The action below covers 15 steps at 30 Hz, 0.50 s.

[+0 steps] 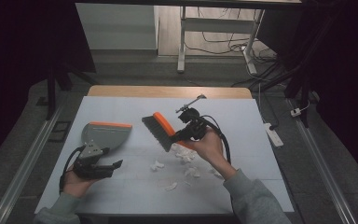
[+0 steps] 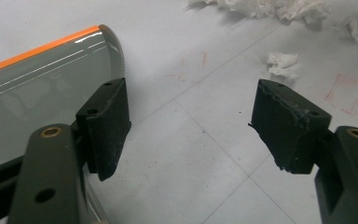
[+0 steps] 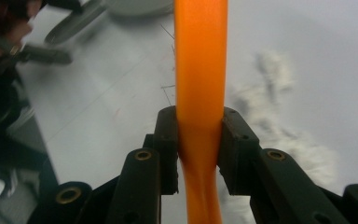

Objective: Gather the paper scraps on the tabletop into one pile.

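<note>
Brush [image 1: 161, 130] is clenched by its orange handle in the right tool [image 1: 189, 129] and held lifted over the desk [image 1: 242, 135] middle, so the paper scraps [image 1: 186, 158] can be swept toward the dustpan [image 1: 103, 135] near the left edge, beside which the released left tool [image 1: 114, 166] is kept.

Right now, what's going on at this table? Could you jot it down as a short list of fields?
Work in hand: sweeping up paper scraps
Right gripper: shut on the brush by its orange handle, brush lifted off the table
Left gripper: jaws open, nothing between them, beside the dustpan
Paper scraps: scattered white bits on the table, below the brush
Dustpan: grey, orange edge, lying flat
</note>
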### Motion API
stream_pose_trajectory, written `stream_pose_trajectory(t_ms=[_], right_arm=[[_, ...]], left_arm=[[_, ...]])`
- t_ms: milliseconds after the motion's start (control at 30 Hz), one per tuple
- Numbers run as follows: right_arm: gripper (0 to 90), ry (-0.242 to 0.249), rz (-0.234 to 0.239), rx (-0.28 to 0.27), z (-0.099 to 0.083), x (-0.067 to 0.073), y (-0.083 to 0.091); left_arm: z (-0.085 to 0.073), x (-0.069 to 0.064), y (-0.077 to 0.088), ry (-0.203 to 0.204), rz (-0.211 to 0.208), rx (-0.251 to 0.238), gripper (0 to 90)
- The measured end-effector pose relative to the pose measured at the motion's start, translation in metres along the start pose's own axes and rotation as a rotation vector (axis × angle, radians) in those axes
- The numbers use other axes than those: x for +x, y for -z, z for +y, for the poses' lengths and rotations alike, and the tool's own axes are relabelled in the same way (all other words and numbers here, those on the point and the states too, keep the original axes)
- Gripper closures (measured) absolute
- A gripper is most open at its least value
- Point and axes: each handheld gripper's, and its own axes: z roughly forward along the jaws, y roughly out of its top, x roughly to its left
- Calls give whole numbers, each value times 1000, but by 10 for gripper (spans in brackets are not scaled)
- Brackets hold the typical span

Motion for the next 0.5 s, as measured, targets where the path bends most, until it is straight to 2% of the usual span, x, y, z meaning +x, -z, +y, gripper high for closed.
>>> stream_pose_trajectory(t_ms=[167,333,400,433,500], right_arm=[[709,36,56,108,-9,20,-27],[709,103,76,211,-18,32,-55],[709,122,46,245,-19,35,-62],[709,127,17,241,-19,34,-62],[709,107,-6,250,-18,26,-59]], left_arm=[[0,0,1,3,1,-3,288],[0,0,0,1,1,-1,288],[0,0,0,2,1,-1,288],[0,0,0,2,1,-2,288],[0,0,1,2,0,-4,288]])
